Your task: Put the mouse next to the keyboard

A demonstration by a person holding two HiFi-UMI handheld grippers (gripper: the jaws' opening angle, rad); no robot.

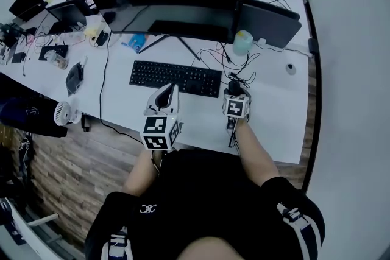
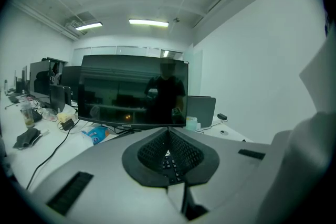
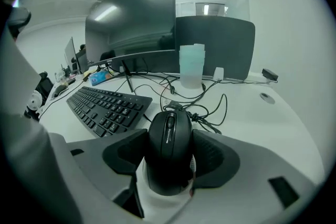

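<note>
Right gripper (image 3: 169, 139) clamped on the black mouse (image 3: 168, 162), close to the keyboard's right end.
Both dark jaw pads pressed against the mouse's sides, its scroll wheel pointing away towards a tangle of black cables (image 3: 206, 113) on the white desk (image 1: 274, 122); whether the mouse's underside touched the desk could not be made out. From the head view, the keyboard (image 1: 175, 78) lay just left of the mouse and slightly farther back, with bare desk between them. A pale translucent cup (image 3: 191, 65) stood beyond the cables, in front of a dark panel. Over the desk's front edge and just before the keyboard, the left gripper (image 2: 168, 134) was raised with its jaws brought together at the tips, holding nothing, and faced the wide monitor (image 2: 134, 92).
</note>
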